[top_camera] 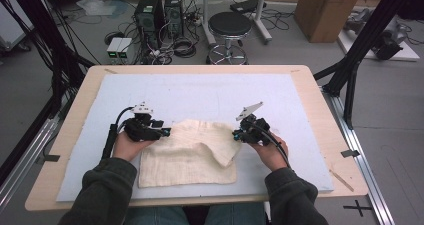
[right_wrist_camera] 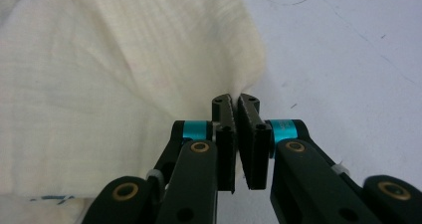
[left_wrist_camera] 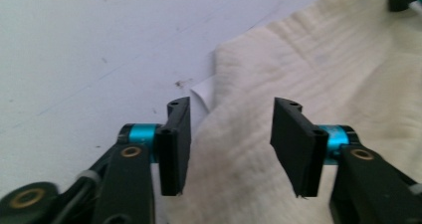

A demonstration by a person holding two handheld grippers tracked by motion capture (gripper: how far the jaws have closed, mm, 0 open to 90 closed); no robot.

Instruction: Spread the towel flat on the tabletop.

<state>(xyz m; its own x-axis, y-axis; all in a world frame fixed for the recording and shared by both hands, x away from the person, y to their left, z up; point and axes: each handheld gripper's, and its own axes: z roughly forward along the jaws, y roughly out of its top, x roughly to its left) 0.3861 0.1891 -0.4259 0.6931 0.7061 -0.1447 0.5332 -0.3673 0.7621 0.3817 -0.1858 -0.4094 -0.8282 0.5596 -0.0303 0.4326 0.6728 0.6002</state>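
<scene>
Both grippers sit low over a cream cloth (top_camera: 187, 155) at the near middle of the table (top_camera: 320, 115), one at each side of it. Left gripper (top_camera: 165, 133) has its jaws apart: the left gripper view looks along them and shows a wide gap, with the cloth (left_wrist_camera: 318, 74) lying flat below and a small white tag (left_wrist_camera: 201, 95) at the cloth's edge just beyond the inner jaw; nothing is pinched between them. Right gripper (top_camera: 235, 134) has its jaws together, clamped on the cloth, and the right gripper view makes this plain, with a fold of the cream weave (right_wrist_camera: 124, 74) rising from between the black pads and draping away to that view's left. From the high view alone comes the wider layout: the pale blue mat (top_camera: 200, 92) that covers most of the wooden table, the cloth partly folded with a flap turned over near the right gripper, both hands and dark green sleeves (top_camera: 107, 185) coming in from the near edge, and the floor beyond with a round black stool (top_camera: 230, 25), two computer towers (top_camera: 160, 10) and an open cardboard box (top_camera: 325, 10) whose inside I cannot make out. Close up, the gripper views add what the high view cannot resolve: the crinkled texture of the cloth and small dark specks on the mat (left_wrist_camera: 99, 45).
</scene>
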